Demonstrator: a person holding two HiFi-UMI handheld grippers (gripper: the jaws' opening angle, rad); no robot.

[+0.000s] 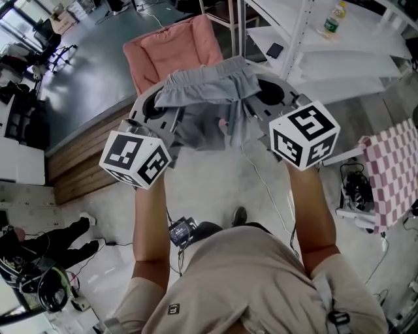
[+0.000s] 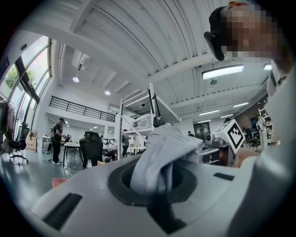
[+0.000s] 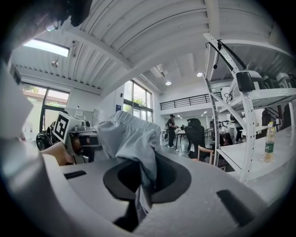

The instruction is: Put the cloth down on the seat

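cloth point(image 1: 208, 91) between left tool point(image 1: 168, 103), right tool point(image 1: 251, 101) | seat point(image 1: 173, 52) beyond | shelf point(image 1: 339, 55) right of seat

One grey cloth point(image 1: 208, 98) (a pair of shorts, by the waistband). Two grippers: the left gripper point(image 2: 156, 185) and the right gripper point(image 3: 141, 196). One pink chair point(image 1: 171, 51), one white shelving rack point(image 1: 346, 62), one plastic bottle point(image 1: 334, 19), one checked cloth point(image 1: 392, 173).

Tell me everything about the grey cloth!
The grey cloth looks like soft shorts with a gathered, stretchy band along the top edge. It is crumpled and hangs in the air, stretched between the left gripper and right gripper, each shut on one end. Its middle droops down. The pink seat lies beyond it.
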